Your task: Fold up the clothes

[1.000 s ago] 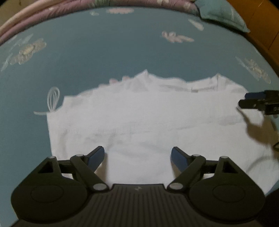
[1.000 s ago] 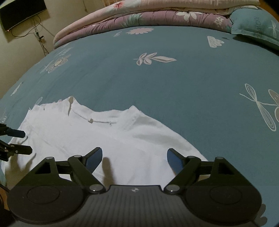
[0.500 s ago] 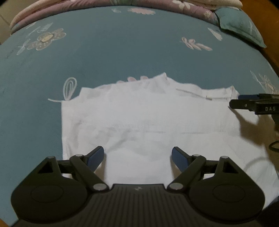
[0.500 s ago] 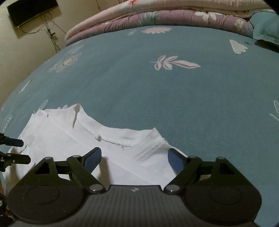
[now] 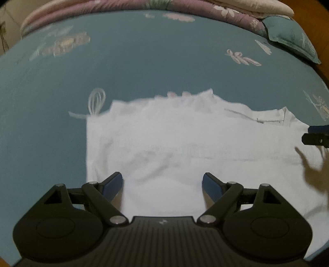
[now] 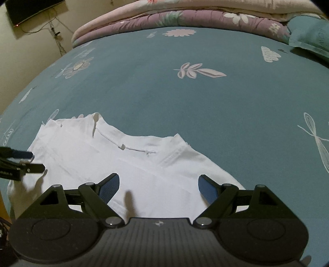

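A white garment [image 5: 185, 143] lies flat, folded into a wide band, on a teal bedsheet [image 5: 144, 61]. Its neckline and drawstring [image 6: 131, 149] face away from me in the right wrist view, where the white garment [image 6: 115, 164] fills the lower left. My left gripper [image 5: 162, 182] hovers open over the garment's near edge, nothing between its blue pads. My right gripper [image 6: 158, 183] is open above the garment's right part, also holding nothing. Each gripper's tips show at the edge of the other's view: the right gripper [image 5: 316, 134] and the left gripper [image 6: 30, 161].
Folded purple and pink quilts [image 6: 185, 16] are stacked along the bed's far side, with a teal pillow [image 5: 292, 39] beside them. A wall with a dark screen [image 6: 30, 9] and cables stands beyond the bed's left end. Wood shows at the far right [image 5: 320, 65].
Both views have shifted a little: the garment sits further right in the left wrist view, and lower and closer in the right wrist view. Both grippers stay open.
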`<control>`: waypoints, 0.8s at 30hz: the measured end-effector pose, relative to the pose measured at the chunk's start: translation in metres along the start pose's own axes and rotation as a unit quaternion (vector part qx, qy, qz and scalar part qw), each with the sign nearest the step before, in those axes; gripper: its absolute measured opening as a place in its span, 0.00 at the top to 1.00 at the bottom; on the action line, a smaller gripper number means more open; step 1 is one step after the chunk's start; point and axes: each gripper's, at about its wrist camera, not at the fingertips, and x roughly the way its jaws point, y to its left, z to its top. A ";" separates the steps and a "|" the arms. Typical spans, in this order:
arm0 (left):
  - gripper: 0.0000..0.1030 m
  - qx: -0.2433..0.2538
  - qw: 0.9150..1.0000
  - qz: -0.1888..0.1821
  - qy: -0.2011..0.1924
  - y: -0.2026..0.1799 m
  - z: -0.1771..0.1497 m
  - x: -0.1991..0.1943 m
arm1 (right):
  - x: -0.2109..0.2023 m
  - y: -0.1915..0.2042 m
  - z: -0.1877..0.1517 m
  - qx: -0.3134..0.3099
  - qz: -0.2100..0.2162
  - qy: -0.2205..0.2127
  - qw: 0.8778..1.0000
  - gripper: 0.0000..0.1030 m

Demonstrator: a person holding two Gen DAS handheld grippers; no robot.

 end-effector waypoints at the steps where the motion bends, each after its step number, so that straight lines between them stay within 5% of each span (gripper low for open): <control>1: 0.17 0.009 1.000 0.000 -0.007 -0.001 0.003 -0.003 | -0.003 0.002 0.000 -0.002 -0.004 -0.004 1.000 0.15; 13: 0.17 0.120 0.992 -0.040 -0.026 -0.002 0.026 0.014 | -0.033 0.046 -0.022 0.037 -0.087 -0.032 0.995 0.15; 24: 0.17 0.158 0.981 -0.103 -0.033 0.017 0.027 0.024 | -0.034 0.098 -0.052 0.082 -0.160 -0.030 0.983 0.15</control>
